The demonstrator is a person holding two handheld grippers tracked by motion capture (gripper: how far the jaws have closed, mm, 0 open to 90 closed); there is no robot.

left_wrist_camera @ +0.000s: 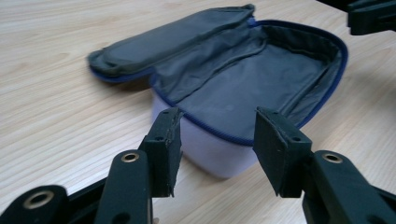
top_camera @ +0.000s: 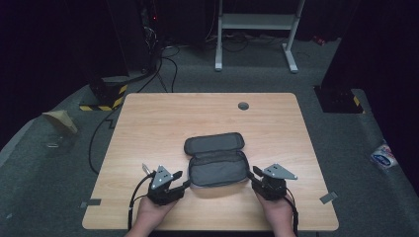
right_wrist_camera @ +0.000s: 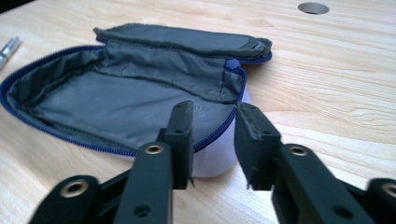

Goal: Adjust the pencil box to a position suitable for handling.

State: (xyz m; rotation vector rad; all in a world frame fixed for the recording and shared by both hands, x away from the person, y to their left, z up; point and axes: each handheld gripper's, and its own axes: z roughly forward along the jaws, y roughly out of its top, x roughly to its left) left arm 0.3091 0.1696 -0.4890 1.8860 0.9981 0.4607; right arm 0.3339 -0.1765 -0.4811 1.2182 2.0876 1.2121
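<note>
Pouch (top_camera: 217, 167), unzipped with its lid folded back, lies near the tabletop's (top_camera: 148, 123) front edge. Left gripper (left_wrist_camera: 217, 137) sits at its left end, jaws spread; right gripper (right_wrist_camera: 212, 140) at its right end, jaws parted.

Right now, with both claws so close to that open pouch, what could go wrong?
The pouch is soft and unzipped, so the open left gripper or right gripper might pinch only the thin lining or zipper edge and slip. The folded-back lid could flop shut. On the smooth table, a one-sided push may slide it.
</note>
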